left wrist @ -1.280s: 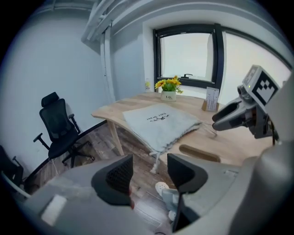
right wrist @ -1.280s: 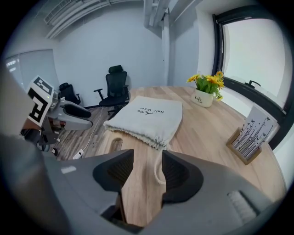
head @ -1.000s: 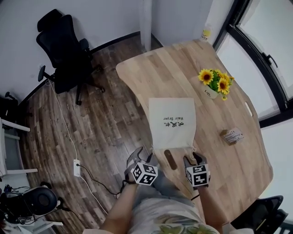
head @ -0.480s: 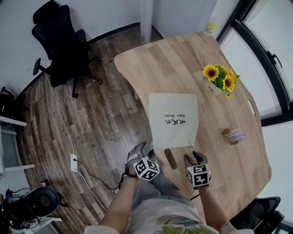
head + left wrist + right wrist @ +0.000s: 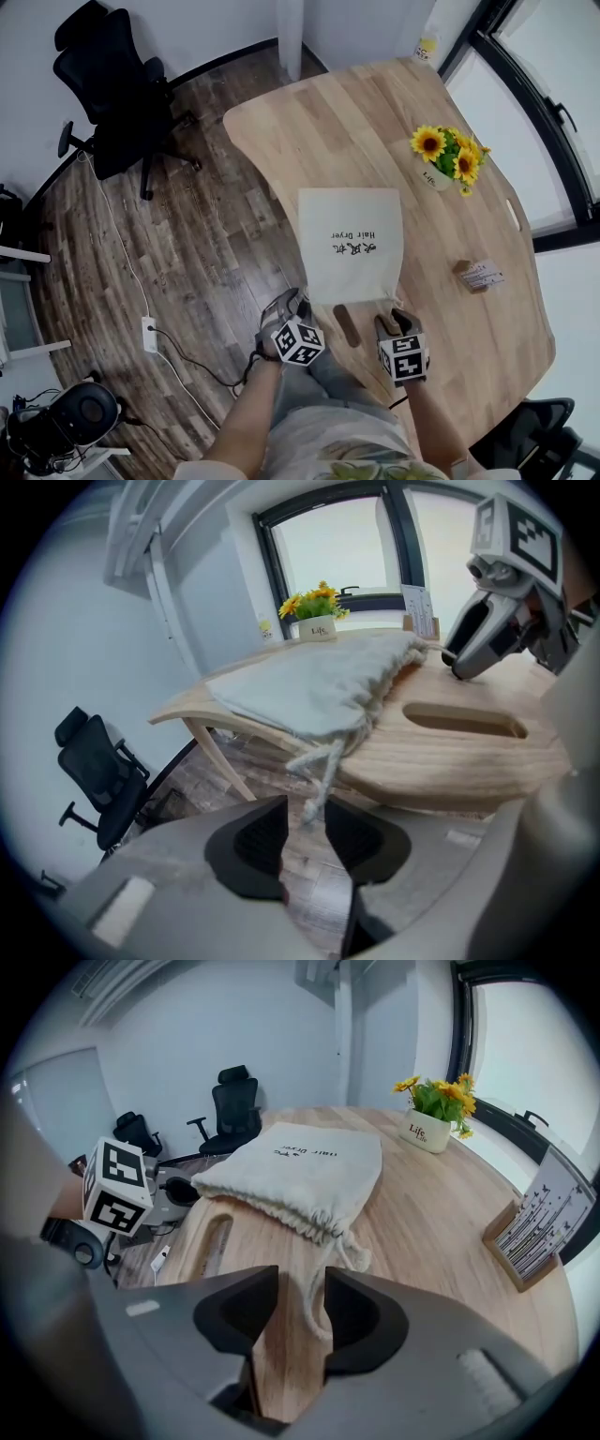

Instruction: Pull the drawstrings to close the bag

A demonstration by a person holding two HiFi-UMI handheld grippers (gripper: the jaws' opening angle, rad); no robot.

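A flat, cream-coloured woven cloth bag [image 5: 351, 242] with dark print lay at the middle of the head view on the pale, smooth-grained wooden surface [image 5: 487, 337]. Its gathered, puckered mouth faced the lower edge of the frame, next to an oblong slot [image 5: 347, 325] cut through the wood.

From one corner of the mouth a pale, twisted cord drawstring [image 5: 323, 766] drooped over the rounded rim of the surface. Its frayed end hung between the tips of the left claw [image 5: 305, 822]. The ribbed black jaws were closing on it and, as far as the view showed, had not yet pinched it.

At the other corner a looped cord [image 5: 314, 1283] lay on the wood and ran into the gap of the right claw [image 5: 302, 1302]. Its jaws were closing too, with bare wood showing on either side of the cord. Both claws sat low in the head view, just below the bag's mouth.
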